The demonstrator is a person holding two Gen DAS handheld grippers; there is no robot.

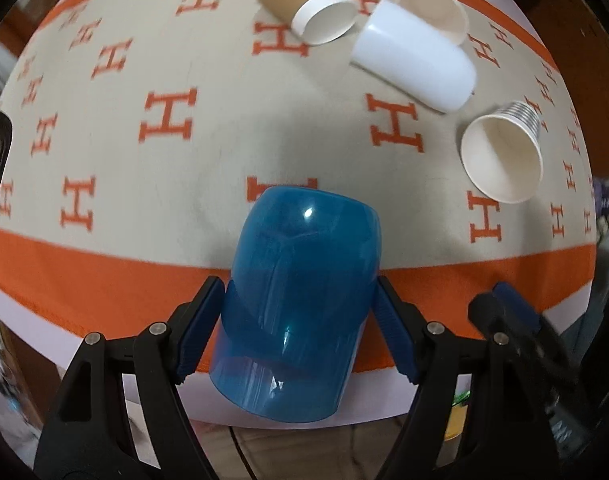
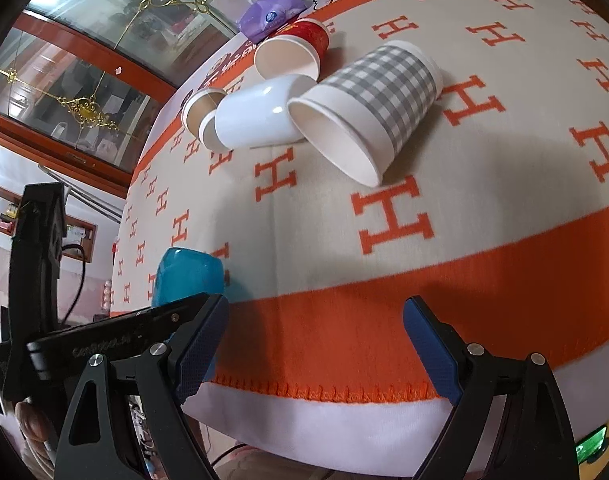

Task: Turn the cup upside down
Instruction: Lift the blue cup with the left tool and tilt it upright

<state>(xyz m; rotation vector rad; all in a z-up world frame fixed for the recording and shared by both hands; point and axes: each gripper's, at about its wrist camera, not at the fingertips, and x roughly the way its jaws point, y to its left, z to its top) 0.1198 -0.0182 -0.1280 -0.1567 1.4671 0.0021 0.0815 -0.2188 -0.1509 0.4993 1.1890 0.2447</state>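
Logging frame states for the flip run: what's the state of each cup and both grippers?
blue cup: upside down, closed end up, between the left fingers
left gripper: shut on the blue cup
right gripper: open, holding nothing
white cup: on its side
brown sleeve cup: on its side
grey check cup: on its side
red cup: on its side

Translucent blue cup, grey-checked paper cup — beige cloth patterned with orange H letters
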